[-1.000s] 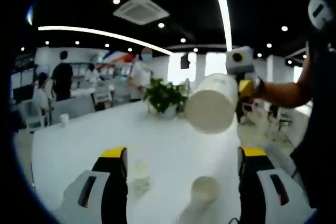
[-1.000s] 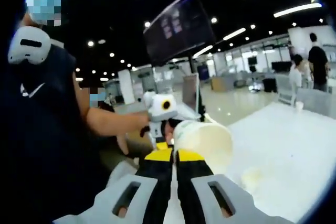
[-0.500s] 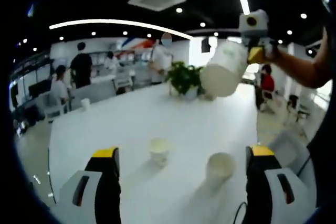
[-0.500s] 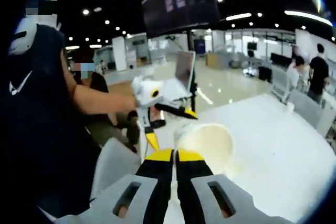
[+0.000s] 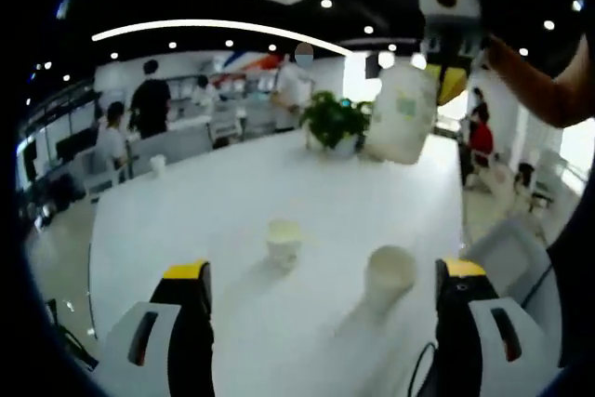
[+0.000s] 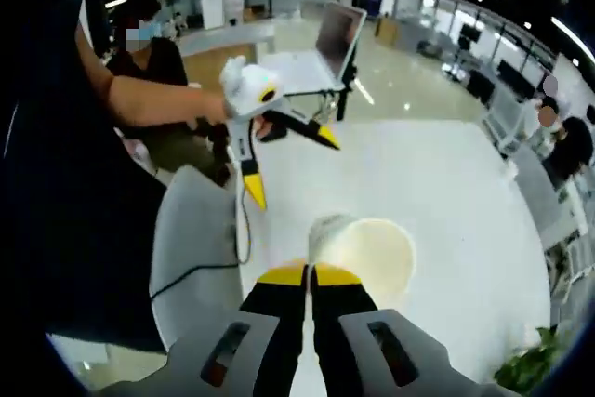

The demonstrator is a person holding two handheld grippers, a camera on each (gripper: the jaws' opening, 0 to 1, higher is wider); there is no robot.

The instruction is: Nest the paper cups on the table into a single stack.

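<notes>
Now, R gripper [image 6: 311,271] clenched on cup [image 5: 402,114] upper right; L gripper [image 5: 321,271] released; 2 cups [image 5: 284,241] mid-frame on table [image 5: 223,202]. Align mouth-up over 1, lower straight

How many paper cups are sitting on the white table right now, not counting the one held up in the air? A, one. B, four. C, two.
C: two paper cups stand apart on the white table, while the right claw holds a third cup above it.
</notes>
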